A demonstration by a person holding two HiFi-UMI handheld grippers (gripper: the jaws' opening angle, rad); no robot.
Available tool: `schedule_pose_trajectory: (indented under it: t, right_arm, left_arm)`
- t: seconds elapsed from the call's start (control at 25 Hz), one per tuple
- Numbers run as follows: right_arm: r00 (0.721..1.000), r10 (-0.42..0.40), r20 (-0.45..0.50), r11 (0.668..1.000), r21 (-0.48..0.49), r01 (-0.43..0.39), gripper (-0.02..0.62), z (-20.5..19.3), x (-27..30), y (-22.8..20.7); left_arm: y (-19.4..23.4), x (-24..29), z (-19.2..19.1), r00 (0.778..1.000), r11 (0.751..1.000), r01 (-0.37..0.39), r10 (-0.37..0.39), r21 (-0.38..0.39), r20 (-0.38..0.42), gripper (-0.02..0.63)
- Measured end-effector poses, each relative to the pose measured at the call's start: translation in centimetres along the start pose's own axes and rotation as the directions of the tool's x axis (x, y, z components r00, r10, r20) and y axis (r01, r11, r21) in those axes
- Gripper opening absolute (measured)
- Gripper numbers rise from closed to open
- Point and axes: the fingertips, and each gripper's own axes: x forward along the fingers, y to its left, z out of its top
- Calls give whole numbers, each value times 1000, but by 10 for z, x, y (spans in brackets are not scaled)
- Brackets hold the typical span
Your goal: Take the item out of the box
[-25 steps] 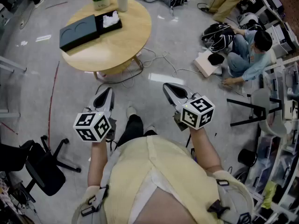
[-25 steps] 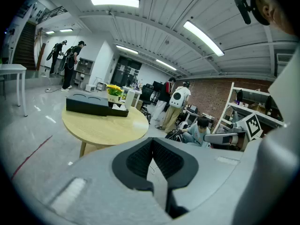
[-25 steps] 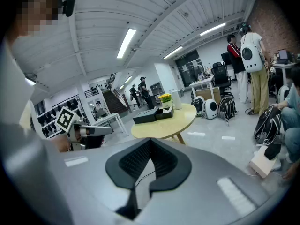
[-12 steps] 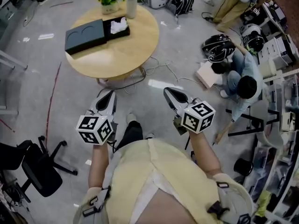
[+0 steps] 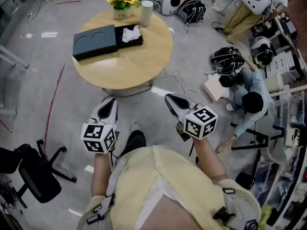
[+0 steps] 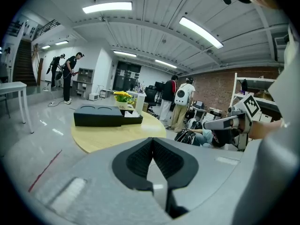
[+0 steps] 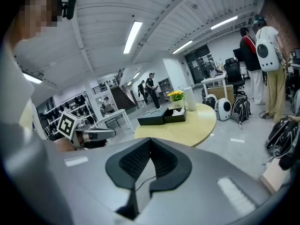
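Note:
A dark box lies on the round wooden table, far ahead of both grippers. Its open part holds a crumpled white item. The box also shows in the left gripper view, and the box shows small in the right gripper view. My left gripper is held above the floor short of the table, jaws shut and empty. My right gripper hangs beside it, also shut with nothing in it. Both point toward the table.
Yellow flowers and a white cylinder stand at the table's far edge. Cables trail on the floor by the table base. A person crouches at the right among bags and shelves. A black office chair stands at lower left.
The table has come nearer and lower in the head view. Both grippers keep their pose, still shut. The person at the right has bent over further.

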Motion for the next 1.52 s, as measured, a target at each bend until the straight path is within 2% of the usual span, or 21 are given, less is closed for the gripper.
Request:
schedule_pose_trajectory:
  t: [0.16, 0.4, 0.76, 0.92, 1.12, 1.28, 1.52]
  right_arm:
    - [999, 24, -28, 1000, -13, -24, 6, 5, 28, 3]
    - [995, 79, -62, 997, -16, -80, 29, 16, 63, 11]
    - [985, 125, -122, 985, -103, -137, 63, 39, 102, 17]
    - [979, 152, -138, 974, -146, -172, 87, 57, 125, 10]
    - [967, 199, -158, 953, -200, -229, 100, 81, 160, -5]
    - [955, 227, -193, 934, -237, -269, 100, 95, 183, -26]
    - [934, 263, -242, 908, -266, -325, 104, 117, 221, -59]
  left_arm:
    - [24, 3, 2, 1000, 1000, -26, 26, -6, -7, 5]
    - [48, 8, 5, 1000, 1000, -7, 7, -16, -20, 5]
    - [67, 19, 16, 1000, 1000, 10, -10, 1, -22, 5]
    - [77, 25, 22, 999, 999, -34, 34, -9, -14, 5]
    - [92, 37, 29, 996, 994, -94, 95, -63, 2, 5]
    - [104, 60, 42, 988, 985, -155, 156, -79, 11, 5]
    - [117, 103, 70, 980, 977, -196, 197, -79, 7, 5]
